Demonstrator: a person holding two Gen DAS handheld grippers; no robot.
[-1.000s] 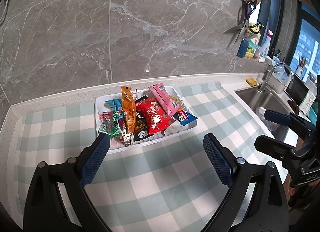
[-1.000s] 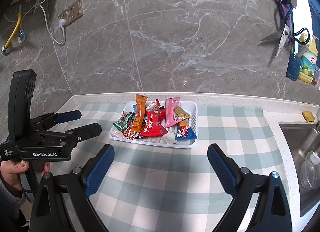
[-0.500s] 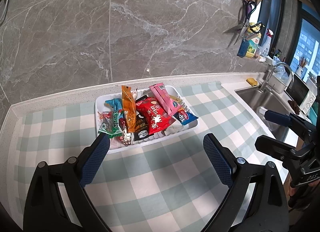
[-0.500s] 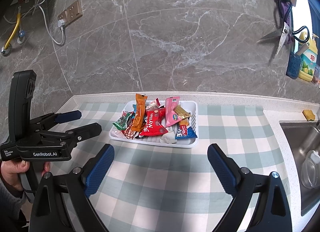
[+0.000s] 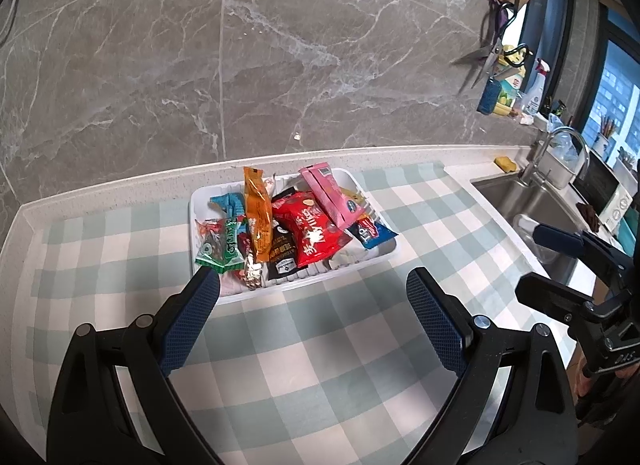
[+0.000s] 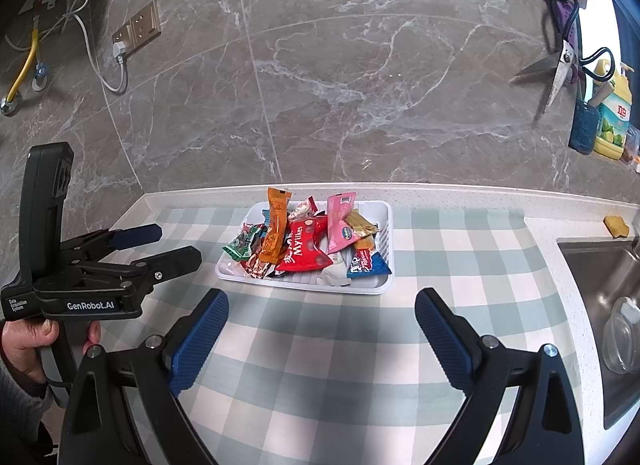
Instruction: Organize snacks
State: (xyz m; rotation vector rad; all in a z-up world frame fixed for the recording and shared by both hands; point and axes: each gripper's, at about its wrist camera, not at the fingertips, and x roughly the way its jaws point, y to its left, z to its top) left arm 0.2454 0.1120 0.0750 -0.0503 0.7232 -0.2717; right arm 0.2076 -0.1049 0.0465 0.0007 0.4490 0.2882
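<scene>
A white tray [image 5: 292, 287] [image 6: 382, 249] stands on the green-and-white checked cloth near the wall, piled with several snack packets: an orange one [image 5: 257, 221] [image 6: 276, 231], a red one [image 5: 314, 235] [image 6: 306, 251], a pink one [image 5: 330, 195] [image 6: 339, 221], a green one [image 5: 220, 245] [image 6: 242, 243] and a blue one [image 5: 374, 233] [image 6: 368, 265]. My left gripper [image 5: 312, 279] hovers open just in front of the tray, empty. My right gripper [image 6: 322, 301] is open too, nothing between its fingers, a little short of the tray. Each gripper shows at the edge of the other's view.
A steel sink [image 5: 536, 201] [image 6: 600, 265] with a tap lies to the right, a yellow sponge [image 6: 616, 225] beside it. Scissors [image 6: 558, 73] and bottles hang or stand at the far right wall. A socket with a cable [image 6: 136, 29] is on the left wall.
</scene>
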